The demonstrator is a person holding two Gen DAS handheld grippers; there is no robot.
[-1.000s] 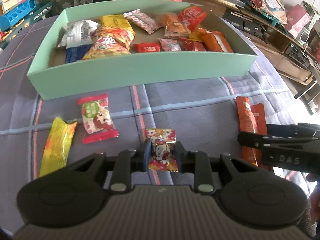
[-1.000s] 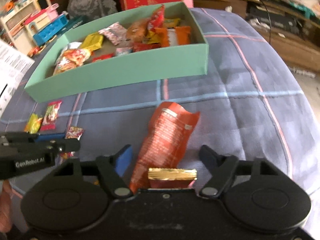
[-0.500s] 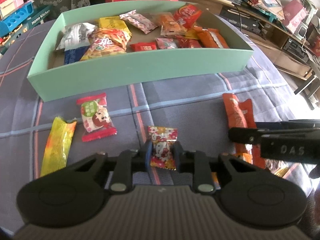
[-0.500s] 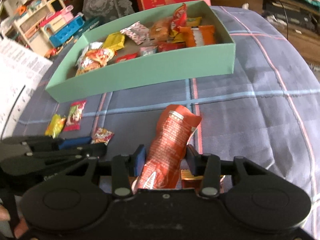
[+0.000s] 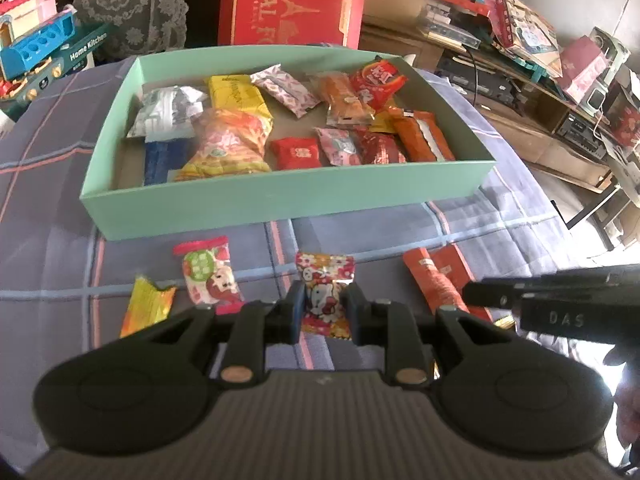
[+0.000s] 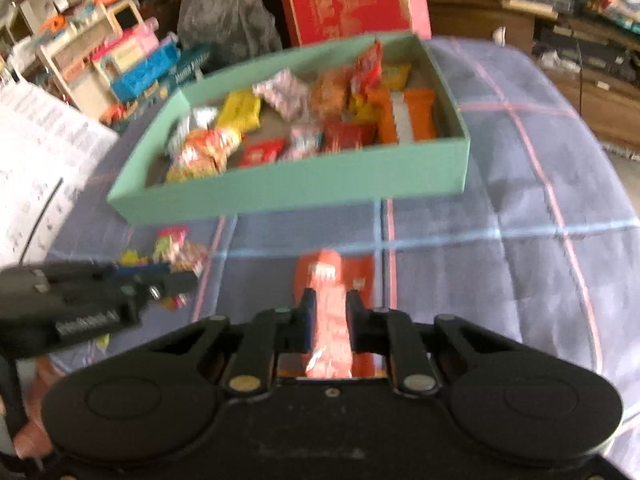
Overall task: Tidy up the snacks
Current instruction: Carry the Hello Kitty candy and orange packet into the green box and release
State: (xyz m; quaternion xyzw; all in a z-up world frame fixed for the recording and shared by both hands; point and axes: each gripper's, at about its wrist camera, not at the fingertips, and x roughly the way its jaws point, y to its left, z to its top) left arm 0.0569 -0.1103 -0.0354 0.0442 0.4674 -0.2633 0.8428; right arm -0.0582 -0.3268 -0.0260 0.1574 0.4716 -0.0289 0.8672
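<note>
My left gripper [image 5: 325,306] is shut on a small cartoon-cat candy packet [image 5: 325,276], held upright just above the checked blue cloth. My right gripper [image 6: 330,312] is shut on a long orange snack packet [image 6: 326,276], which sticks out ahead of the fingers; the same orange packet [image 5: 436,284] shows at the right of the left wrist view. Beyond both stands a mint-green box [image 5: 280,204] holding several wrapped snacks. A red-and-green candy packet [image 5: 208,276] and a yellow packet [image 5: 148,312] lie on the cloth left of my left gripper.
A big red carton [image 5: 292,0] stands behind the box. Toy kitchen sets [image 5: 44,48] crowd the far left and cluttered shelves [image 5: 560,60] the right. White printed paper [image 6: 36,160] lies at the left. The cloth's right edge [image 6: 624,184] falls away.
My right gripper's jaws have closed from wide apart onto the orange packet. Both grippers have risen a little, the left one keeping its grip on the cat packet.
</note>
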